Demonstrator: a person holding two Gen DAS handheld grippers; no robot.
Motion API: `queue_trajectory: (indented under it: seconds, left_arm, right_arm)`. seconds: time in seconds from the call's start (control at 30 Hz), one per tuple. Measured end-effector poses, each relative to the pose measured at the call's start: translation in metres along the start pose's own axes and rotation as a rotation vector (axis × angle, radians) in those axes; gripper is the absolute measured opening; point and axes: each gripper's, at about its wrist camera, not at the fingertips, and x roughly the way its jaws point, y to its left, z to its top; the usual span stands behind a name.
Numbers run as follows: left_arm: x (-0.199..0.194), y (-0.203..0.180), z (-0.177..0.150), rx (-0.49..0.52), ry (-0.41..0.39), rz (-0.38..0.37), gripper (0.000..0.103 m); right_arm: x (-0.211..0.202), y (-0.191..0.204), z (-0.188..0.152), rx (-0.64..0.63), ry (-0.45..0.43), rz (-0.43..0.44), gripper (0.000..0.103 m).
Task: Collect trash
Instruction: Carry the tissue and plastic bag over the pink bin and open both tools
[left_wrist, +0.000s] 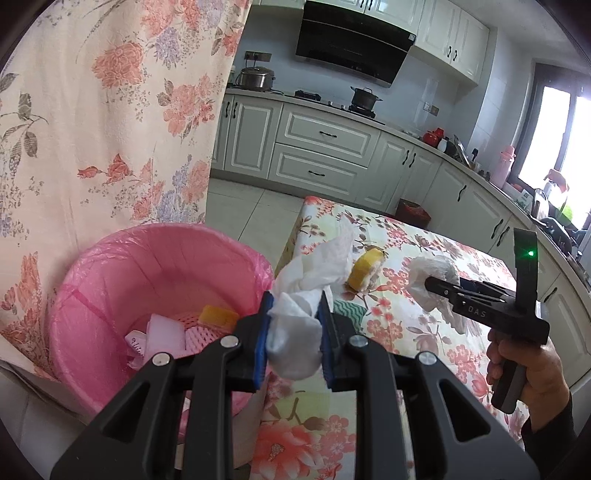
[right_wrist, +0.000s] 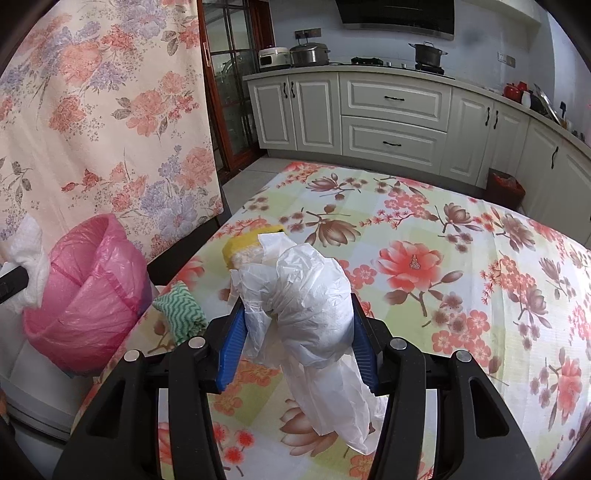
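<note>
Looking along the left gripper (left_wrist: 295, 325), the blue-padded jaws pinch a crumpled white tissue (left_wrist: 299, 321) between them; its wad fills the gap, with loose folds standing above the pads and a rounded lump hanging below. Just left of the jaws stands a bin lined with a pink bag (left_wrist: 110, 280), holding scraps of white and yellow trash. On the flowered worktop (left_wrist: 424, 332) beyond the jaws lie a yellow sponge (left_wrist: 365, 273) and a green-striped cloth (left_wrist: 351, 308). Further right, a hand (left_wrist: 524, 373) carries the right gripper (left_wrist: 430, 284), its tip against a white plastic bag (left_wrist: 436, 280).

Turning to the right wrist view, the right gripper's (right_wrist: 297, 332) jaws clamp the balled white plastic bag (right_wrist: 314, 306) from both sides, bulging above the pads and trailing down below them. The yellow sponge (right_wrist: 240, 247) lies just behind the bag, the green-striped cloth (right_wrist: 181, 310) to its left at the worktop (right_wrist: 461, 295) edge. The pink-lined bin (right_wrist: 85, 295) stands off the left edge, with the tissue (right_wrist: 29, 258) hanging just beside its rim
</note>
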Motion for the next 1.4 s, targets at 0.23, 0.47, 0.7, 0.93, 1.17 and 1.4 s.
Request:
queue_trajectory:
  seconds: [0.23, 0.47, 0.7, 0.93, 1.17, 1.4]
  left_arm:
    - [-0.022, 0.024, 0.006, -0.028, -0.047, 0.043, 0.022]
    - [-0.044, 0.050, 0.012, -0.058, -0.093, 0.087, 0.022]
    - [-0.057, 0.071, 0.013, -0.079, -0.123, 0.119, 0.022]
    - [-0.064, 0.088, 0.014, -0.096, -0.140, 0.140, 0.022]
    - [-0.064, 0.103, 0.013, -0.104, -0.140, 0.172, 0.022]
    - [-0.064, 0.114, 0.010, -0.111, -0.142, 0.191, 0.022]
  right_arm:
    - [-0.020, 0.024, 0.010, -0.035, -0.039, 0.020, 0.050]
    - [-0.035, 0.056, 0.024, -0.078, -0.078, 0.052, 0.050]
    - [-0.041, 0.091, 0.037, -0.122, -0.095, 0.087, 0.050]
    - [-0.043, 0.136, 0.049, -0.177, -0.108, 0.137, 0.050]
    - [-0.035, 0.178, 0.058, -0.227, -0.101, 0.183, 0.050]
    - [-0.019, 0.212, 0.063, -0.261, -0.077, 0.215, 0.051]
